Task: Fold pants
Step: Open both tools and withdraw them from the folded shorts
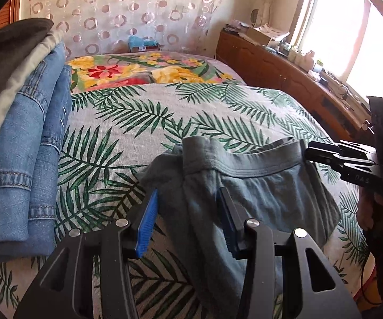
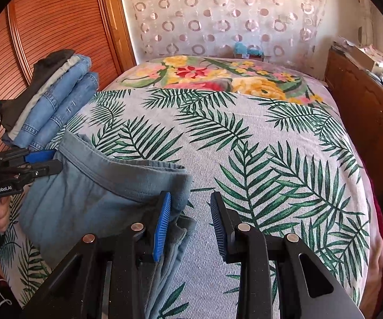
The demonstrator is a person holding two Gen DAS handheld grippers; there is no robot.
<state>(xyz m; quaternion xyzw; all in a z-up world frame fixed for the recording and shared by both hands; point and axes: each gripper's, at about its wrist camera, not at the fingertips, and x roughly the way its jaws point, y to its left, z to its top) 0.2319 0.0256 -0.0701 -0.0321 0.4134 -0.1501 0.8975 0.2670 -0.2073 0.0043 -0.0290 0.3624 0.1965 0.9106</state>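
Soft grey-blue jersey: the pants (image 1: 258, 186) sit bunched by the near edge of the bed (image 1: 138, 122), waistband (image 1: 244, 167) standing up, folded jeans (image 1: 26, 146) stacked along the left edge. Left wrist view: your left gripper (image 1: 187, 199) has cloth filling its gap, though whether it truly pinches I cannot tell. Right wrist view: your right gripper (image 2: 188, 199) stands spread, fabric brushing only its left pad (image 2: 162, 223), sheet showing between. This stuff looks light, limp and quick to sag, so take the waistband at both corners, where the doubled hem gives bite.
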